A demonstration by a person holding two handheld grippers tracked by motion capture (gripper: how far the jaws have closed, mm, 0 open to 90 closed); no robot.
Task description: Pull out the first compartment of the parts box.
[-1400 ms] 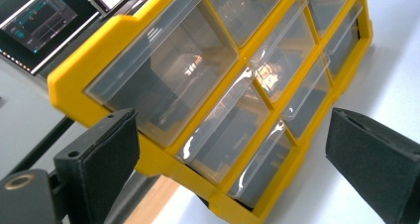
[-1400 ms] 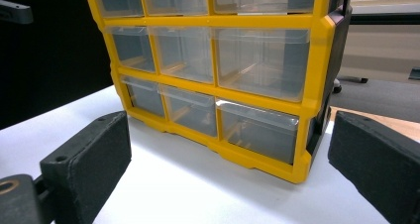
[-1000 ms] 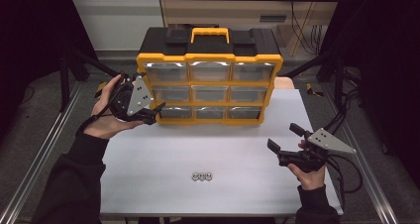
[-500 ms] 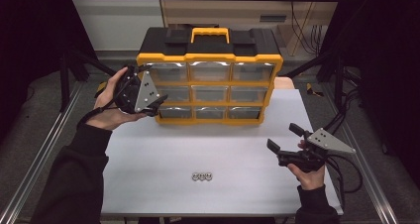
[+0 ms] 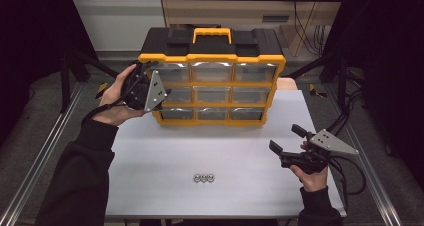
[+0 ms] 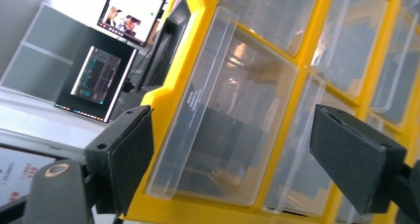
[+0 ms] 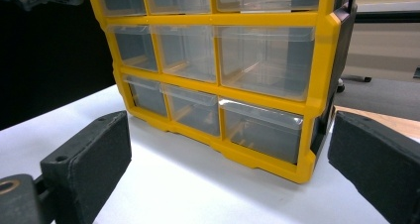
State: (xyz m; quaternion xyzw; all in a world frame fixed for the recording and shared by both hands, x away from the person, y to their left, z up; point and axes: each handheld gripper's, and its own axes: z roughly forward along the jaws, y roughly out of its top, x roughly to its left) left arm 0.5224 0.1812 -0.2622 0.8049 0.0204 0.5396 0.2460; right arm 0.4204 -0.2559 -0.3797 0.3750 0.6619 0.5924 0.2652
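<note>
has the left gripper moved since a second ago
Yes. The left gripper has risen along the organizer, from its bottom-left drawer to the middle-left drawer, its jaws closing slightly.

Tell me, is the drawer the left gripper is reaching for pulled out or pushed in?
Pushed in: the clear drawer sits flush in its yellow frame.

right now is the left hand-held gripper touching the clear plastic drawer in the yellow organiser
Apart. In the left gripper view the left hand-held gripper has just been closing, yet both black pads stand clear of the clear plastic drawer between them.
</note>
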